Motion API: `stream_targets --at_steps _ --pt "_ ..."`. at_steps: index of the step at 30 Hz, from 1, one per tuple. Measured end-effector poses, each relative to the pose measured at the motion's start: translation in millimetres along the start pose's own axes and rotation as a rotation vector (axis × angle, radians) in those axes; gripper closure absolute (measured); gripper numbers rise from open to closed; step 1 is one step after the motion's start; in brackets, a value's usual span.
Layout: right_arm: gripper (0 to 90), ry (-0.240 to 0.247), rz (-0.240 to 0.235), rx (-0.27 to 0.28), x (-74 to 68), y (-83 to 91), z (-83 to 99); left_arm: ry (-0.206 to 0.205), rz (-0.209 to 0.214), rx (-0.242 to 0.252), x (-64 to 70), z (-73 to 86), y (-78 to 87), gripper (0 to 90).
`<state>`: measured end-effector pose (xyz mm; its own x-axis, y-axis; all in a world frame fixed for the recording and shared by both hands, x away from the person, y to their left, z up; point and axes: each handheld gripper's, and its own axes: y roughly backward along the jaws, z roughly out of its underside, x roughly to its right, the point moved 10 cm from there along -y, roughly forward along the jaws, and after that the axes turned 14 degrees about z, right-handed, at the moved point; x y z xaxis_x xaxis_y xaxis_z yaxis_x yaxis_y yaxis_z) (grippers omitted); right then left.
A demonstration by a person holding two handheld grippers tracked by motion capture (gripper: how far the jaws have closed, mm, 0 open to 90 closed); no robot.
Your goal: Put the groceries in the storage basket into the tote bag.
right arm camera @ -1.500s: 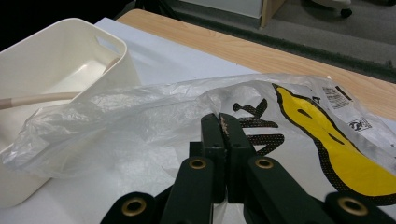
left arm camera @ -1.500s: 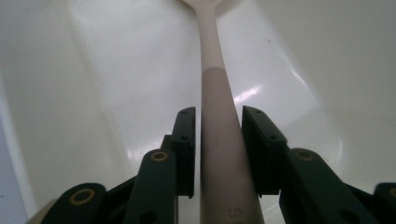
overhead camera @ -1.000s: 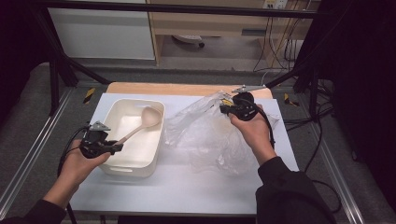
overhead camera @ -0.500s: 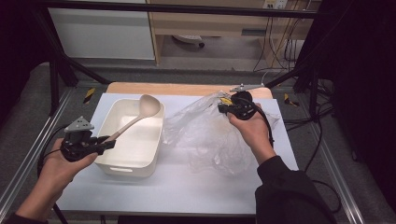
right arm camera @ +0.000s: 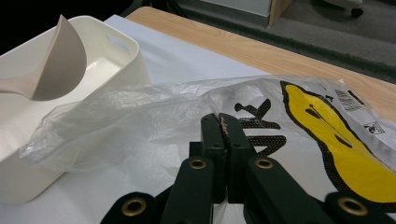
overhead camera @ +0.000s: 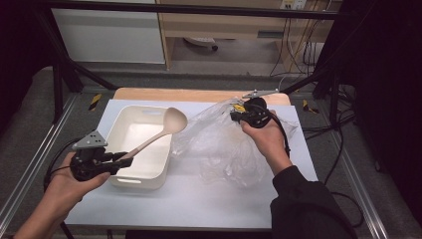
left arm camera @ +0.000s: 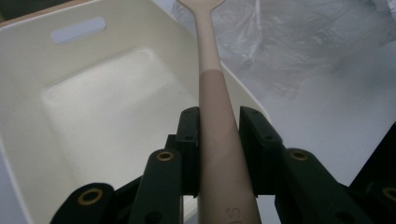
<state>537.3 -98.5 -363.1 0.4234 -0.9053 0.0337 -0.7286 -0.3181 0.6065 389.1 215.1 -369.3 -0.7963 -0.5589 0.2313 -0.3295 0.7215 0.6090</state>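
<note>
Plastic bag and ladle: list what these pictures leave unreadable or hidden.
- Plastic bag: right gripper view, the black print is partly covered by the right hand-held gripper and by folds, so it cannot be read.
- Bag's small label: right gripper view, text too small.
- Ladle: left gripper view, bowl cut off by the top edge; the handle end runs off the bottom edge between the jaws of the left hand-held gripper.
- Bag's mouth: high view, crumpled folds hide it.

High view looks down; both gripper views, close, share the bin (overhead camera: 142,144).
</note>
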Motion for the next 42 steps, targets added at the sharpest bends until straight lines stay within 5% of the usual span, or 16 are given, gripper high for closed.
stream_targets --at_steps 13,20,28,42 --pt "90.0 0.002 -0.002 -0.004 1.8 0.8 2.0 -0.076 0.092 -0.031 44.8 -11.5 -28.3 69.7" --pt "90.0 0.006 -0.007 -0.004 -0.4 -0.1 2.3 -0.090 0.134 -0.080 59.5 -8.7 -58.1 69.7" --pt "90.0 0.007 -0.015 -0.003 -1.9 1.7 2.5 -0.103 0.110 -0.134 58.4 -8.8 -94.2 69.7" --pt "90.0 0.013 -0.020 0.001 0.8 6.6 6.9 -0.085 0.102 -0.115 53.5 -25.0 -146.5 69.8"
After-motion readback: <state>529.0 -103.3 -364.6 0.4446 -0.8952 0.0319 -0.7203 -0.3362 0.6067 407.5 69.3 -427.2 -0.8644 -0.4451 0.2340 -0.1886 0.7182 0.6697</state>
